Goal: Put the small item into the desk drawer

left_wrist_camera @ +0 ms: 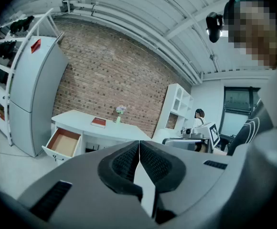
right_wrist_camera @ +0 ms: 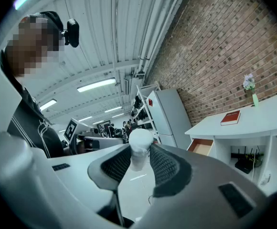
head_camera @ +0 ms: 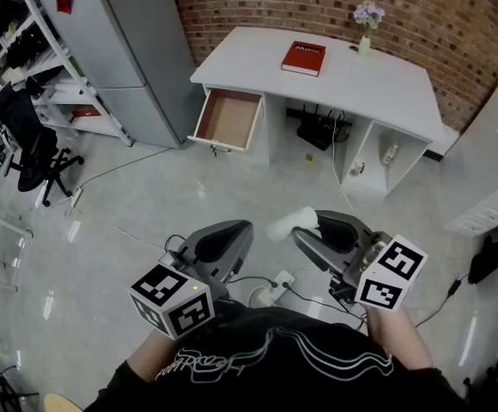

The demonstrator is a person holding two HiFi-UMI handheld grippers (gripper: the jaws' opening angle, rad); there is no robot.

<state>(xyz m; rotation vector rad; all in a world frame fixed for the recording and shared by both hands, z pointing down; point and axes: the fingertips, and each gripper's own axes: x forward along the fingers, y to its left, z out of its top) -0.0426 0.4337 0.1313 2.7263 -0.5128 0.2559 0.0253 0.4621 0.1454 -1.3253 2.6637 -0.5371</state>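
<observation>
A small white item (right_wrist_camera: 140, 146) is pinched between the pads of my right gripper (right_wrist_camera: 139, 161), its rounded top sticking out past the tips. From the head view the same white item (head_camera: 290, 223) pokes out to the left of the right gripper (head_camera: 305, 227). My left gripper (head_camera: 242, 227) is held low beside it, jaws pressed together with nothing between them (left_wrist_camera: 139, 149). Across the floor stands the white desk (head_camera: 378, 80), its left drawer (head_camera: 227, 119) pulled open and showing a bare brown bottom. The drawer (right_wrist_camera: 201, 147) also appears in the right gripper view.
A red book (head_camera: 304, 57) and a small vase of flowers (head_camera: 367, 24) sit on the desk. A grey fridge (head_camera: 124, 50) stands left of the drawer, with shelving (head_camera: 34, 58) and an office chair (head_camera: 30, 148) further left. Cables and a power strip (head_camera: 275, 286) lie on the floor near me.
</observation>
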